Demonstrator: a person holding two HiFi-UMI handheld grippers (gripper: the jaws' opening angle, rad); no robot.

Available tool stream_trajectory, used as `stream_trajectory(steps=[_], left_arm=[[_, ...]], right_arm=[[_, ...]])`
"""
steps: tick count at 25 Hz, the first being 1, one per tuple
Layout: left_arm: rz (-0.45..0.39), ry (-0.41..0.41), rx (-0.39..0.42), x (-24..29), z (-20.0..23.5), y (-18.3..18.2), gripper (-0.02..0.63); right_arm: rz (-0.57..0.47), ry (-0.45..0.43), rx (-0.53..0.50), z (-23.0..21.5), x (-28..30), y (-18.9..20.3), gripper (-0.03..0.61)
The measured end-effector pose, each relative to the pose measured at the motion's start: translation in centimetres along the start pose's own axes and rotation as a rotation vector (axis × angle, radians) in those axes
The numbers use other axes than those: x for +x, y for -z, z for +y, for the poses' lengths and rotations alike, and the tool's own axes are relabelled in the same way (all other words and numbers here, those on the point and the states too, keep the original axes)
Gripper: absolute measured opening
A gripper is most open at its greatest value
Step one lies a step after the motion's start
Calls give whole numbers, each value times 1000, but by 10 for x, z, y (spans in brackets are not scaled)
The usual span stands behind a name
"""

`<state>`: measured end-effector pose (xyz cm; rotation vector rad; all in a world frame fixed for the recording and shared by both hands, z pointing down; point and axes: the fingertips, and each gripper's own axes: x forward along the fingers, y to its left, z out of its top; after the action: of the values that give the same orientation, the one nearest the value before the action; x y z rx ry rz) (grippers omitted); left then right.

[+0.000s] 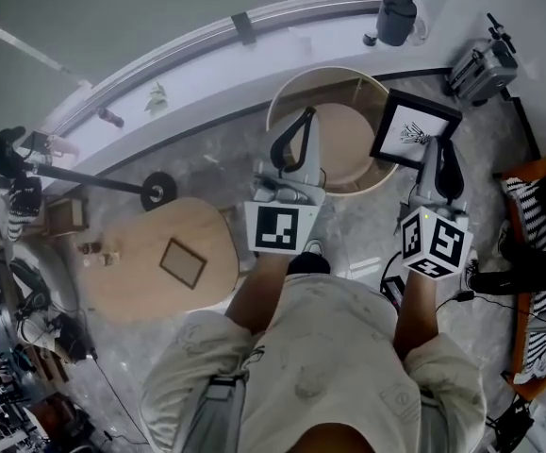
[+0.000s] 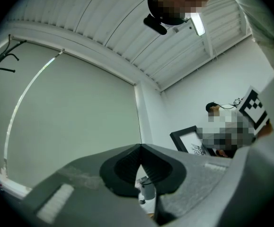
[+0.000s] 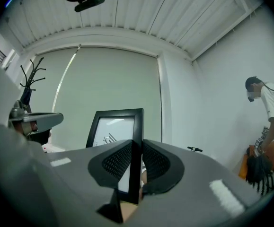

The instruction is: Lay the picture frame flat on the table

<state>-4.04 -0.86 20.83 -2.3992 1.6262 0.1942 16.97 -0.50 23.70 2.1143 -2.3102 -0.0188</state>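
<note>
Got the picture frame (image 1: 414,128) up at 1 o'clock in the head view, hanging by the 3 o'clock rim of the round worktop (image 1: 348,72) and nowhere near flat yet. Clenched by its side edge in the right gripper (image 1: 439,159), with pads squeezing front and back of the black moulding. Probably grabbed there to keep off the glass and leave the bottom edge free to touch down first. Leaning back a bit, face tipped up toward the head camera. Can't tell whether a corner rests on the wood or just floats above it. Left gripper (image 1: 293,140) parked at 12 o'clock over the worktop, pinched closed on nothing, guessing kept handy to steady things during the tip-over. Needs bringing in over the wood and lowering face-up.
</note>
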Motion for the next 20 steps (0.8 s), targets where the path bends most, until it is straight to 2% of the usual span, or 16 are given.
stream_trajectory(steps=[4, 11, 17, 20], left_arm=[[-4, 10, 19, 9, 12, 5, 3], [13, -11, -14, 24, 31, 17, 3], [33, 3, 47, 48, 25, 26, 2], [38, -12, 45, 65, 28, 28, 3]], right_arm=[[-7, 7, 3, 7, 16, 2, 69], [-11, 17, 3, 13, 35, 3, 69], [-24, 17, 49, -3, 61, 7, 69], [-26, 12, 70, -10, 79, 9, 69]])
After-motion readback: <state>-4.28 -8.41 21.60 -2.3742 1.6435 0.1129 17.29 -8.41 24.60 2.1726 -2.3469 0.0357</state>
